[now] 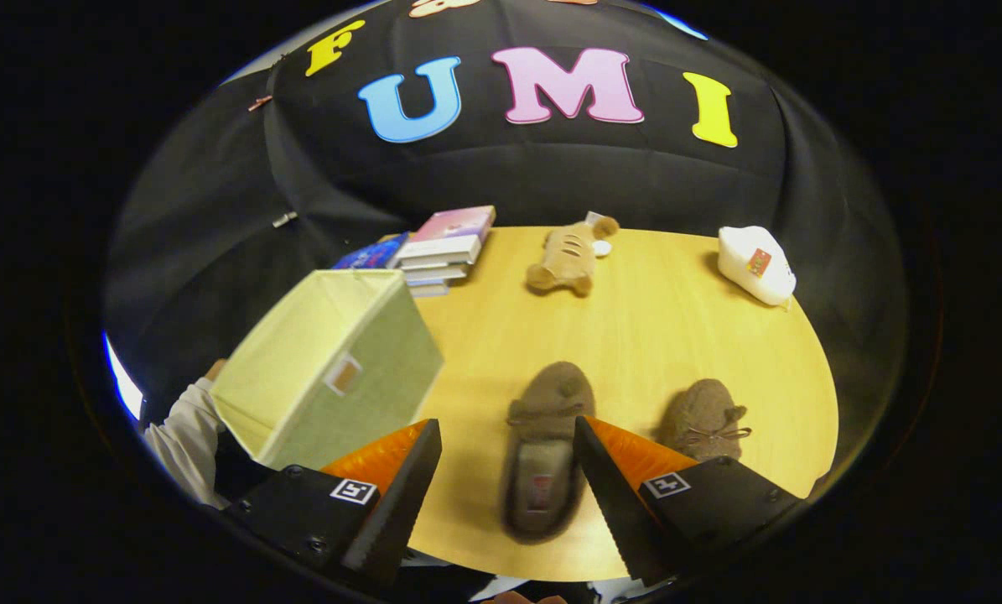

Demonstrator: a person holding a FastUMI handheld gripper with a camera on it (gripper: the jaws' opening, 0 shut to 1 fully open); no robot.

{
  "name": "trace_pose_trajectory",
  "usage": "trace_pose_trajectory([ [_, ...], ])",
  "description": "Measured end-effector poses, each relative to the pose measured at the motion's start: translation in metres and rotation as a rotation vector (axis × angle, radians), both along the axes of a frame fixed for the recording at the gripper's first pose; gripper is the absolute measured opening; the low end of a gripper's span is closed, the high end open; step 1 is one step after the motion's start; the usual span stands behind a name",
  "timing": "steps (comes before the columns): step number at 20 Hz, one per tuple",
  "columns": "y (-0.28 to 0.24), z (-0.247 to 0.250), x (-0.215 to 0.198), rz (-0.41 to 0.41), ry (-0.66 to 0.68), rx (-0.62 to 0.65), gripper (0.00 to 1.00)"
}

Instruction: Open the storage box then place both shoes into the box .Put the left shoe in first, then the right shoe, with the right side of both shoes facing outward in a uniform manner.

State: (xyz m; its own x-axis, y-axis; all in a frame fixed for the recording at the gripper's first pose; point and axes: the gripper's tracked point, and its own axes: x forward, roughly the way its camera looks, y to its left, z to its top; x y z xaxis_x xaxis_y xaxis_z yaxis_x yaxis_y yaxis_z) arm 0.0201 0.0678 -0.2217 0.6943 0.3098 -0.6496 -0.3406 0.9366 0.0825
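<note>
1. Pale green fabric storage box [333,369], cube-shaped, sits at the left of the frame, tilted, open mouth turned up and to the left. A hand in a white sleeve [184,436] is at its lower left corner, seemingly holding it off the wooden counter [651,335].
2. Two brown fuzzy moccasin shoes lie on the counter in the lower middle. The nearer shoe [547,453] is between the fingers, toe pointing away, insole showing. The second shoe [706,418] rests just right of the right finger, its lace bow visible.
3. Claw [507,491] released, fingers spread wide on either side of the nearer shoe, neither touching it as far as I can tell.
4. Beyond: a stack of books [443,250], a tan plush toy [569,256], a white pouch-like object [756,264] along the counter's far edge.
5. Risks, by judgement:
   - Which shoe is left is unclear, so the order could go wrong.
   - Soft upper may collapse under the pinch and slip.
   - The tilted box may shift as a shoe enters, spoiling the facing.
</note>
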Motion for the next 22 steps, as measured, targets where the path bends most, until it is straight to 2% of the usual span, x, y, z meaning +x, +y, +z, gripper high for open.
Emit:
trace_pose_trajectory([
  [3, -0.017, -0.029, 0.003, -0.028, 0.052, -0.021, 0.99],
  [8, -0.022, -0.072, 0.018, -0.018, 0.091, -0.095, 0.99],
  [11, -0.027, -0.088, 0.026, -0.05, 0.131, -0.088, 0.96],
  [12, -0.029, -0.093, 0.029, -0.066, 0.143, -0.085, 0.91],
  [13, -0.031, -0.097, 0.033, -0.077, 0.154, -0.085, 0.77],
  [16, -0.02, -0.107, 0.034, -0.074, 0.212, -0.051, 0.62],
  [17, -0.02, -0.108, 0.034, -0.078, 0.223, -0.049, 0.48],
  [20, -0.023, -0.108, 0.036, -0.082, 0.239, -0.042, 0.35],
  [22, -0.028, -0.107, 0.04, -0.127, 0.244, -0.008, 0.17],
])
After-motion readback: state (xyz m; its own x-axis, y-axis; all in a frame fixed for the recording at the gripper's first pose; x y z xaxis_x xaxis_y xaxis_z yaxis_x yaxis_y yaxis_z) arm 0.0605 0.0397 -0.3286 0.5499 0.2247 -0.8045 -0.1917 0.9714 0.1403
